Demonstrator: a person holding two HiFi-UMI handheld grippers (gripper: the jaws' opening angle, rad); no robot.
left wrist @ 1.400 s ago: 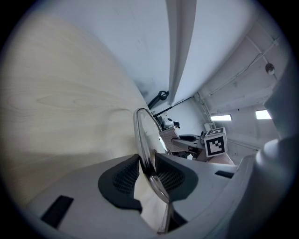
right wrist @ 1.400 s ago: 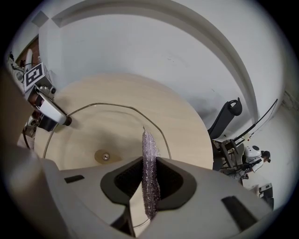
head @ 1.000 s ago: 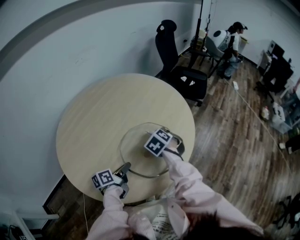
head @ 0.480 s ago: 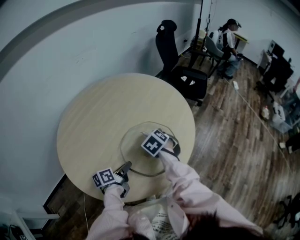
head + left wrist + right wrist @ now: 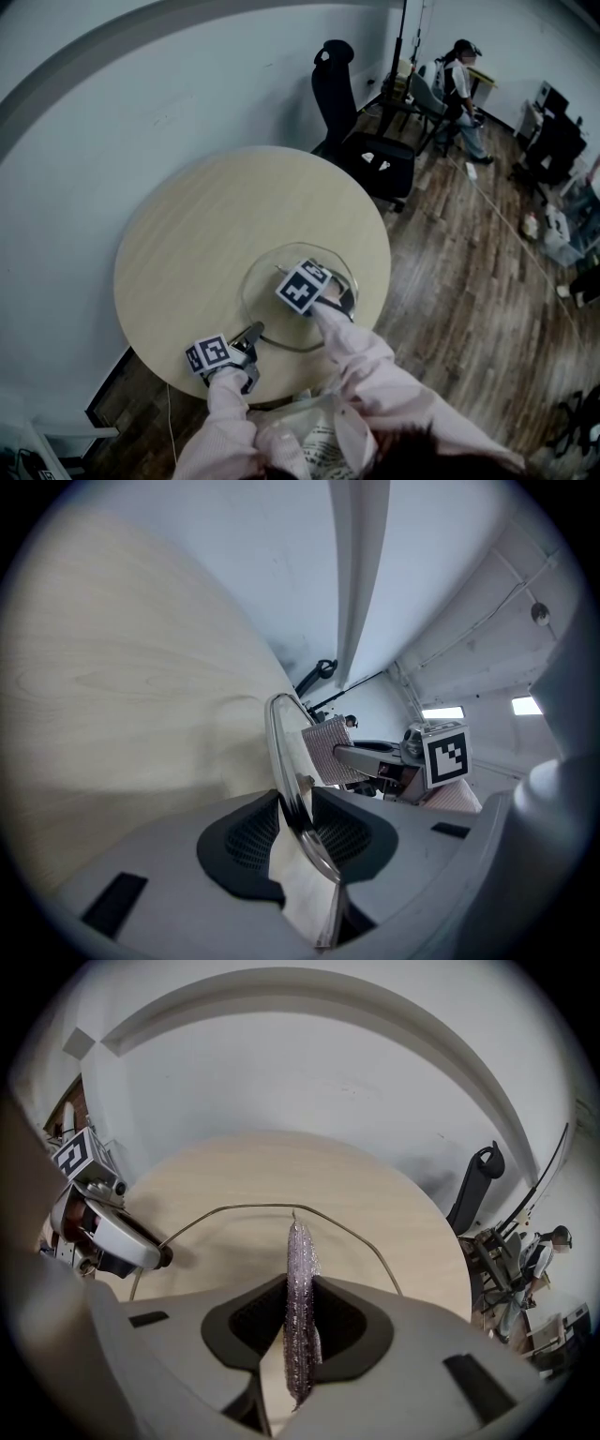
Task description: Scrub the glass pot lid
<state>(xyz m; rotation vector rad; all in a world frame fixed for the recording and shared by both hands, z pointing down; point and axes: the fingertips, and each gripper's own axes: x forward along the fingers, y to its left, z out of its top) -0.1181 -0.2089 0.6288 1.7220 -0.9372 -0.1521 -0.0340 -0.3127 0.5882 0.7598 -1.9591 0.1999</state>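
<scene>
The left tool (image 5: 298,808) pinches the rim of the glass pot lid (image 5: 272,319), which lies on the round desk (image 5: 206,225), while the right tool (image 5: 298,1288) clamps a mesh scrub pad (image 5: 300,1241) over the glass.

You've got the round pale wooden table (image 5: 206,234) under you, a curved white wall (image 5: 141,84) behind it. A black office chair (image 5: 361,141) stands just past its far right edge on the plank floor (image 5: 469,291). A person (image 5: 459,84) is well off, far right.
</scene>
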